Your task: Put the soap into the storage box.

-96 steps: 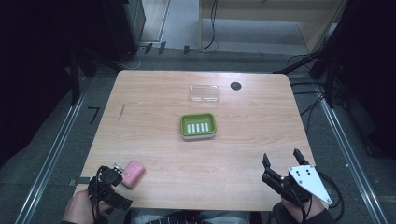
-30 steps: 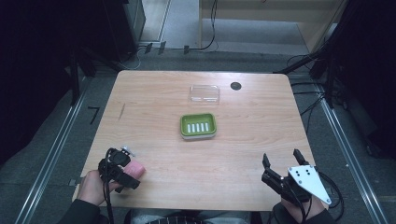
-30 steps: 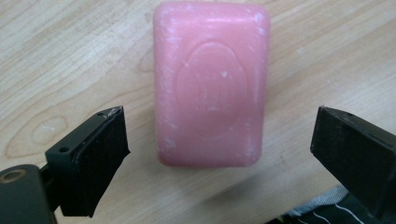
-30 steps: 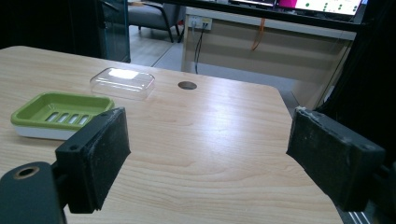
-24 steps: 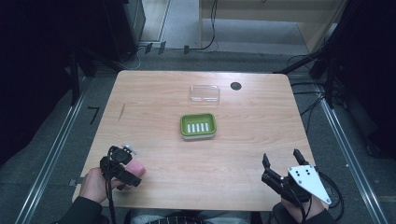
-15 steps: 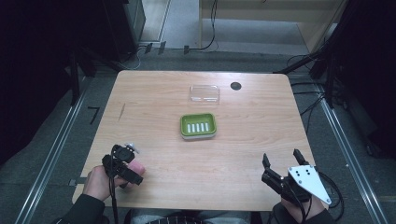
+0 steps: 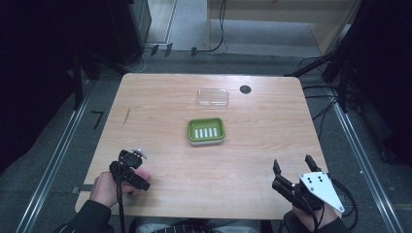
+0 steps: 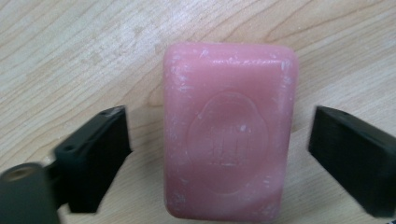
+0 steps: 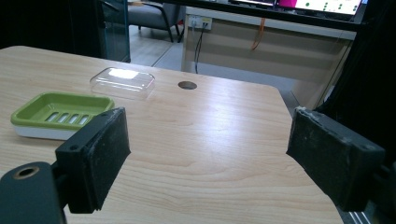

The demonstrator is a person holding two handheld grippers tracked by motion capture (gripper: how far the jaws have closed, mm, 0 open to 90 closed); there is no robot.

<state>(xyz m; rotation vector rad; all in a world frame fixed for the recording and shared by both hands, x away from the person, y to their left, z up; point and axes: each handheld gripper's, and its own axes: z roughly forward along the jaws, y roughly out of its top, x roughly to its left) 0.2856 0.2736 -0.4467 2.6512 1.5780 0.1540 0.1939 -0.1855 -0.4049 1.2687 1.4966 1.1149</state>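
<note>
A pink bar of soap (image 8: 229, 135) lies flat on the wooden table (image 7: 252, 160) near its front left corner. My left gripper (image 8: 219, 116) points down over it with one jaw on each side. The jaws have just been closing, but a gap remains between each pad and the soap. From above, the left gripper (image 7: 130, 170) and the hand behind it cover most of the soap. My right gripper (image 7: 292, 163) rests at the front right edge, open with nothing between its pads (image 9: 100, 154).
A green soap dish (image 7: 206, 131) with a slotted bottom sits mid-table, also seen from the right gripper view (image 9: 60, 112). A clear plastic lid (image 7: 213, 97) lies behind it, next to a dark cable hole (image 7: 245, 89). Dark floor and rails surround the table.
My left gripper has come in from the left of the soap and moved over it, so the soap is now mostly covered from above. The right gripper has stayed where it was.
</note>
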